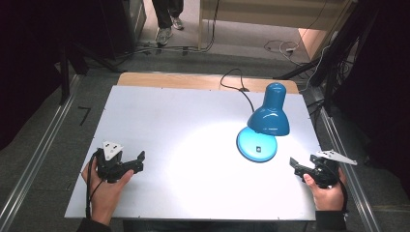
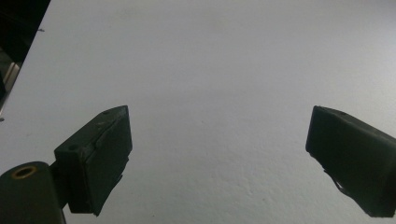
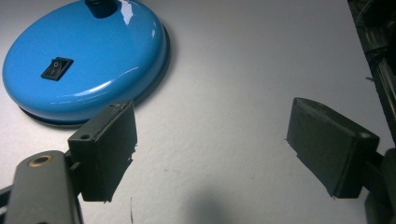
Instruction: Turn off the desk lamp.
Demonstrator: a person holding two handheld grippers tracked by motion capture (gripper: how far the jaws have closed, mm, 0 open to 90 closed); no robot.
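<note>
A blue desk lamp stands at the right of the white table, lit, its shade bent down over its round base. A black rocker switch sits on that base. My right gripper rests near the table's right front, just right of the base, open with nothing between its jaws; in the right gripper view it looks over bare table. My left gripper lies at the front left, open and empty, and the left gripper view has it above bare white surface.
The lamp's black cord runs off the back edge of the table. Metal rails flank both sides. A person's legs stand on the floor beyond the table. Cables lie at the back right.
</note>
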